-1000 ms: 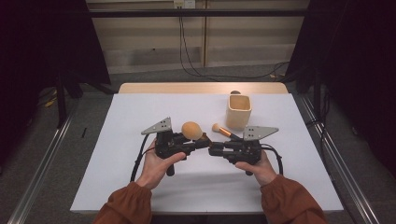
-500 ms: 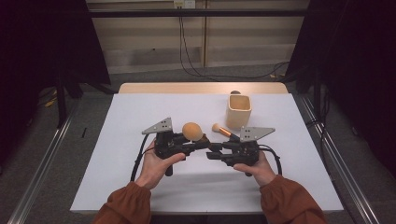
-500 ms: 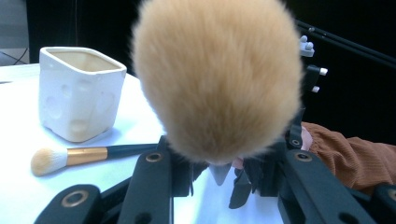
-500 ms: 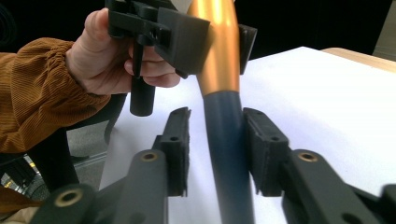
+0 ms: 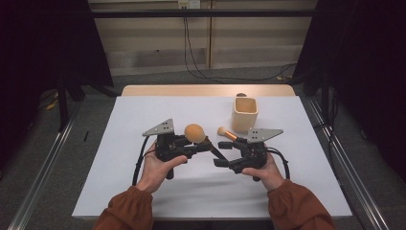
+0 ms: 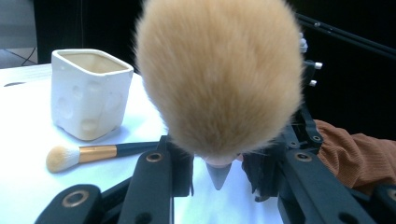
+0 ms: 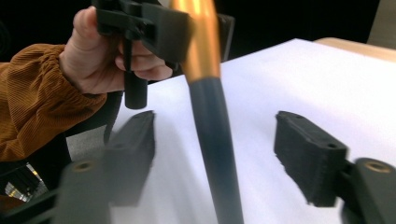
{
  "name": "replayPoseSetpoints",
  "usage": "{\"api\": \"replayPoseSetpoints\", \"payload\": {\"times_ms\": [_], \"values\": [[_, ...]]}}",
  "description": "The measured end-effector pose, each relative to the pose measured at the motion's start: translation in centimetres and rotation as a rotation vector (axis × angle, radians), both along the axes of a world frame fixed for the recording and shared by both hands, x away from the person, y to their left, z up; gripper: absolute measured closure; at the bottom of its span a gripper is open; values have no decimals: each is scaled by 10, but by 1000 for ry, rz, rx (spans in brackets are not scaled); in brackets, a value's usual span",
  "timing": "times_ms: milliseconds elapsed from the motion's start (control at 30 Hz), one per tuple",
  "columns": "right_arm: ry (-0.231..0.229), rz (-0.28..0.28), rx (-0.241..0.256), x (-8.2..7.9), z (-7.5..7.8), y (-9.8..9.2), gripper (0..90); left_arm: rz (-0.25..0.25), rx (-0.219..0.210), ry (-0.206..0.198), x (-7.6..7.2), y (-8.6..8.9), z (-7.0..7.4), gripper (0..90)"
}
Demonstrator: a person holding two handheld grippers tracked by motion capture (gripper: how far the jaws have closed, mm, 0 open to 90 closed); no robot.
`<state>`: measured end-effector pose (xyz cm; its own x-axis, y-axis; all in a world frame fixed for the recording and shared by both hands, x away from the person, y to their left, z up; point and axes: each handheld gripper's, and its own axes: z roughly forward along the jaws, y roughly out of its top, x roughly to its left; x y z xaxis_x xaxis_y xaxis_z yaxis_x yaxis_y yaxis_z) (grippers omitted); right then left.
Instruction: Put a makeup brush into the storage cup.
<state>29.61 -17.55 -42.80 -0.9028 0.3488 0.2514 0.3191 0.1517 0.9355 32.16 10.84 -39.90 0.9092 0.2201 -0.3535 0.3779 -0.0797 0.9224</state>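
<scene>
A big fluffy tan makeup brush is held up off the white table, with my left gripper shut near its ferrule. In the left gripper view the brush head bulges over the jaws of my left gripper. Its gold ferrule and dark handle run between the spread jaws of my right gripper, which stands open and touches neither side. In the high view that right gripper sits at the handle's end. A small brush lies flat on the table.
A cream square cup stands upright at the back right, just beyond the small brush. The person's orange sleeves come in at the front edge. The table's wooden far edge lies behind the cup.
My right gripper's jaws have spread off the big brush's handle, and it has drawn slightly toward the person. The left gripper and the brush have hardly moved.
</scene>
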Motion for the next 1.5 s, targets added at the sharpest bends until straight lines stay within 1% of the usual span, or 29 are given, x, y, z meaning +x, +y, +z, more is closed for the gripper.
{"api": "replayPoseSetpoints", "payload": {"times_ms": [33, 67, 100, 133, 200, 267, 300, 333, 433, 467, 533, 633, 700, 800, 900, 1000, 1033, 1100, 1133, 1200, 1267, 1300, 1367, 1433, 1500], "values": [[1, -1, -2, 0, 0, 0, 264, 0, 3, 3, 0, 2, 1, 663], [7, -3, -3, 0, 0, -1, 219, -1, 4, 6, 0, 2, 1, 663], [14, -5, -7, 0, 0, -1, 205, 1, 13, 6, 1, 4, 2, 663], [21, -3, -4, 0, 0, -1, 203, 1, 13, 9, 1, 5, 3, 664], [23, -2, -5, 0, 0, -1, 160, 5, 19, 12, 2, 7, 5, 664], [21, 1, -14, -1, 0, -1, 143, 2, 30, 15, 2, 9, 6, 664], [21, 4, -15, -1, -1, -1, 127, 2, 28, 16, 2, 10, 7, 664], [24, 8, -16, -1, -1, -2, 100, 3, 36, 12, 2, 11, 8, 664], [26, 16, -14, -1, -2, -3, 72, -2, 53, 14, 3, 13, 10, 663], [26, 17, -13, -1, -2, -3, 63, -5, 65, 15, 3, 14, 11, 664], [32, 11, -14, -1, -2, -4, 62, -7, 89, 8, 3, 16, 15, 664], [33, 8, -15, -2, -2, -5, 62, -16, 121, 9, 4, 17, 20, 664], [30, 19, -15, -3, -2, -6, 63, -23, 135, 10, 5, 18, 23, 664], [37, 26, -15, -3, -1, -7, 63, -33, 161, 11, 5, 17, 28, 665], [60, 41, -5, -3, -2, -7, 63, -39, 182, 17, 6, 16, 31, 664], [73, 55, -27, -3, -3, -6, 63, -53, 223, 23, 7, 15, 34, 664], [71, 55, -33, -3, -3, -6, 63, -54, 228, 21, 7, 14, 35, 665], [63, 40, -43, -2, -4, -4, 65, -63, 235, 22, 7, 13, 36, 665], [61, 34, -53, -2, -5, -3, 68, -67, 252, 20, 8, 12, 37, 665], [65, 49, -64, -2, -5, -1, 74, -75, 273, 18, 8, 10, 38, 665], [57, 59, -82, -1, -6, 0, 74, -85, 282, 14, 8, 9, 39, 664], [53, 62, -88, -1, -6, 1, 73, -89, 295, 10, 9, 8, 40, 664], [60, 69, -94, -1, -6, 2, 73, -91, 314, 10, 9, 6, 41, 665], [60, 66, -94, -1, -7, 2, 69, -95, 328, 7, 9, 5, 42, 665], [61, 64, -92, 0, -7, 3, 69, -97, 334, 14, 10, 4, 42, 665]]}}
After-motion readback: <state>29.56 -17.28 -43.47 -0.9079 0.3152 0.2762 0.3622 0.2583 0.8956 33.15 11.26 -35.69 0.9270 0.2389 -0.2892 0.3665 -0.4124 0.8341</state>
